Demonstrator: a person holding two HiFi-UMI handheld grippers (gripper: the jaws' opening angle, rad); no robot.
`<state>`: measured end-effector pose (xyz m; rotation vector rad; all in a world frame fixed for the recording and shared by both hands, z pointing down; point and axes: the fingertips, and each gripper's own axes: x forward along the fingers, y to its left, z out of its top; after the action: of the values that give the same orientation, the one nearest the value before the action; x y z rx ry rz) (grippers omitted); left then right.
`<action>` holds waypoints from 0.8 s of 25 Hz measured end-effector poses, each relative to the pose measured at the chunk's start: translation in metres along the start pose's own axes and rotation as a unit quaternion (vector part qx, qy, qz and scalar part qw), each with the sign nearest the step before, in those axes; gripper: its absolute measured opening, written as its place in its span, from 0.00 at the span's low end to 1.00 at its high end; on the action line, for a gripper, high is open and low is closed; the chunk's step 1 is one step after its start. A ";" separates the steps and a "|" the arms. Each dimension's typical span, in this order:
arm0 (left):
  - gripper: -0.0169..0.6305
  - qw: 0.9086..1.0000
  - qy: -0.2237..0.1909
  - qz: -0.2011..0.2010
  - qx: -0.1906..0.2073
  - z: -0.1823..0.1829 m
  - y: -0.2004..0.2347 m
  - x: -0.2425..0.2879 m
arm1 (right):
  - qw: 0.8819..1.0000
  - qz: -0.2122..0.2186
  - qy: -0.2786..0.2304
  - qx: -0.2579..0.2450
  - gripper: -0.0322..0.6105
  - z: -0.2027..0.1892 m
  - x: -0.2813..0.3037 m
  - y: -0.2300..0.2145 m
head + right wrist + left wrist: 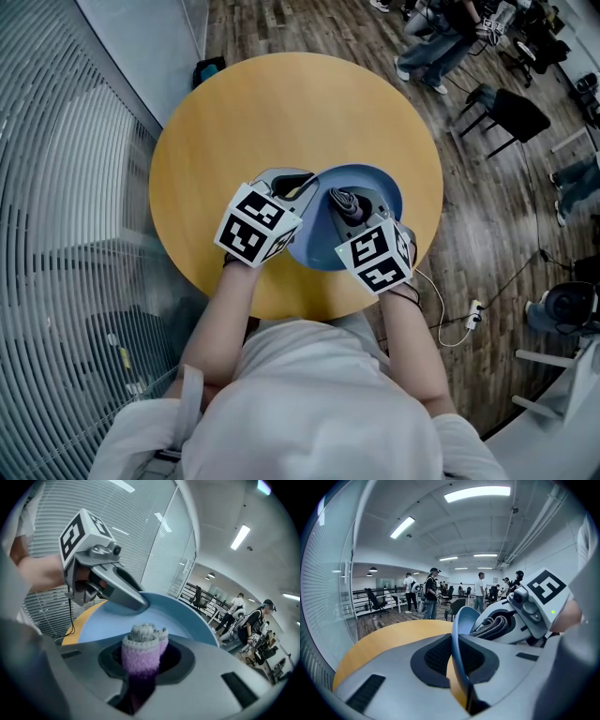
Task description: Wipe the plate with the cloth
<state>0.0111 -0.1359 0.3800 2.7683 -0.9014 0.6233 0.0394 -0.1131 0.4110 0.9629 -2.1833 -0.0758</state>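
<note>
In the left gripper view we see the left gripper (454, 660) clamped on the rim of the plate (464, 618). The rim runs edge-on between its dark pads. The right gripper view gives us what that one cannot: the right gripper (140, 663) is closed on a rolled cloth (139, 644), purple with a pale grey top. The roll sits just in front of the plate's inner face, and we cannot tell whether it touches.

From the head view we make out only a dark bundle where the cloth is, but we do see where the plate sits. It is tilted up over the near part of the round wooden table (281, 103), between the two marker cubes, which hide the plate's near edge.

The plate is light blue, smooth and shallow, with a raised rim.

A glass wall with blinds (66, 187) stands to the left. People (433, 592) and office chairs (375, 602) stand well back on the wooden floor (487, 216).
</note>
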 end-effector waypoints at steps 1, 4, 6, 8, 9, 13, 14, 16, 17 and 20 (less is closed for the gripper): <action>0.07 1.000 0.001 0.000 0.001 0.000 0.000 0.000 | 1.000 -0.003 0.000 0.003 0.19 -0.001 -0.001 -0.004; 0.07 1.000 0.002 -0.001 0.003 0.000 -0.001 0.000 | 1.000 -0.010 -0.003 0.014 0.19 -0.005 -0.002 -0.012; 0.07 1.000 0.001 -0.001 0.003 0.000 -0.001 0.001 | 1.000 -0.017 -0.001 0.019 0.19 -0.008 -0.003 -0.019; 0.07 1.000 0.003 0.000 0.004 0.000 -0.001 0.002 | 1.000 -0.025 0.004 0.019 0.19 -0.011 -0.004 -0.026; 0.07 1.000 0.003 -0.001 0.005 -0.001 -0.001 0.002 | 0.999 -0.030 0.007 0.016 0.19 -0.012 -0.005 -0.029; 0.07 1.000 0.005 0.000 0.005 -0.002 0.001 0.000 | 0.999 -0.046 0.009 0.016 0.19 -0.014 -0.006 -0.038; 0.07 1.000 0.005 0.000 0.005 -0.002 0.001 0.000 | 0.999 -0.051 0.009 0.018 0.19 -0.015 -0.006 -0.040; 0.07 1.000 0.005 0.001 0.005 -0.001 0.001 0.000 | 0.998 -0.060 0.011 0.020 0.19 -0.018 -0.009 -0.046; 0.07 1.000 0.004 0.001 0.005 0.000 0.001 0.000 | 0.998 -0.066 0.013 0.020 0.19 -0.020 -0.010 -0.049; 0.07 1.000 0.003 0.000 0.004 0.000 0.001 -0.002 | 0.996 -0.079 0.013 0.025 0.19 -0.024 -0.013 -0.055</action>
<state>0.0094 -0.1356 0.3797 2.7715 -0.9011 0.6367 0.0941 -0.1384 0.4029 1.1572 -2.0910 -0.0824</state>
